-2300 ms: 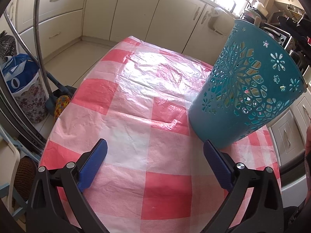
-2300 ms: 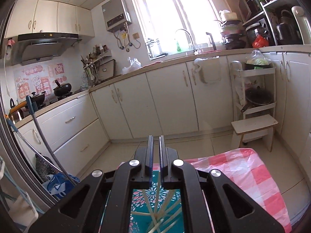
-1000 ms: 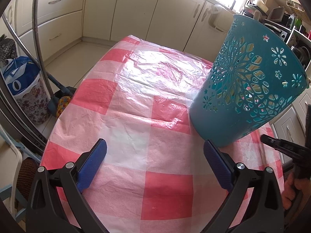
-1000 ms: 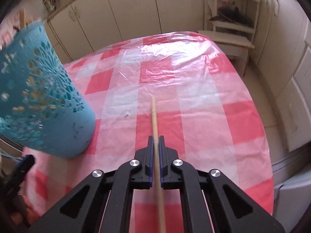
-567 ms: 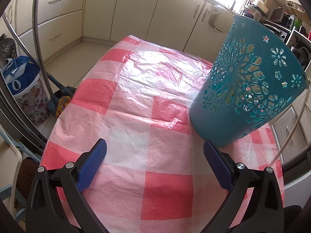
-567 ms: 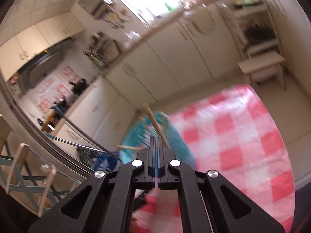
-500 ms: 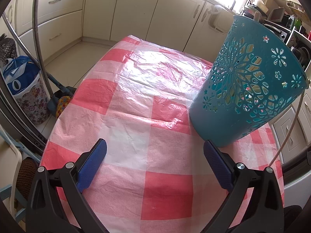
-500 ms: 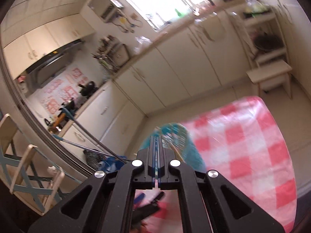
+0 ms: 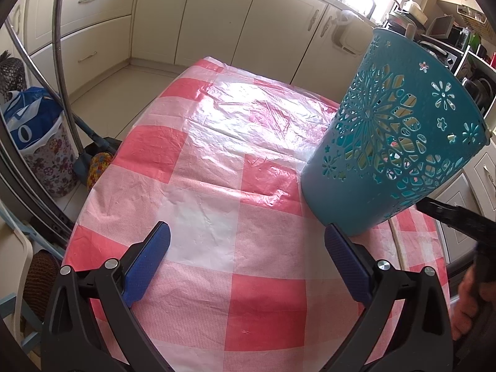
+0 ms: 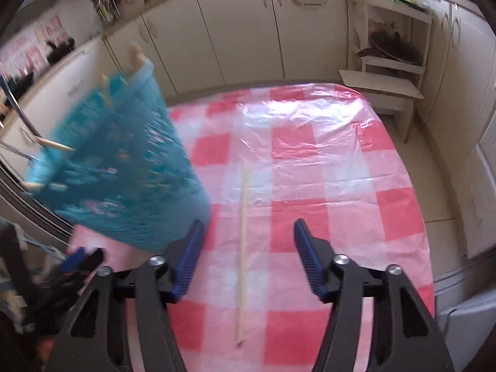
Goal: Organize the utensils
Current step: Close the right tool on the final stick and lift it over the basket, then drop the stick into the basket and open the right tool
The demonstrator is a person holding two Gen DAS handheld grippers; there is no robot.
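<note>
A teal cut-out basket (image 9: 390, 142) stands on the red-and-white checked table (image 9: 217, 186), with wooden sticks inside. It shows blurred at the left of the right wrist view (image 10: 124, 170), sticks poking past its rim. One wooden chopstick (image 10: 243, 241) lies flat on the cloth. My right gripper (image 10: 248, 248) is open and empty, its fingers either side of the chopstick and above it. A bit of the chopstick shows in the left wrist view (image 9: 398, 245) beside the basket. My left gripper (image 9: 246, 248) is open and empty over the cloth, left of the basket.
Cream kitchen cabinets (image 9: 217, 15) run along the far wall. A floral bin with a blue bag (image 9: 40, 142) and a broom stand left of the table. A small white step shelf (image 10: 393, 62) stands beyond the table's far right corner.
My right gripper was shut on a chopstick raised near the basket. Now it points down at the table, jaws open, and a chopstick lies on the cloth between them. The left gripper has not moved.
</note>
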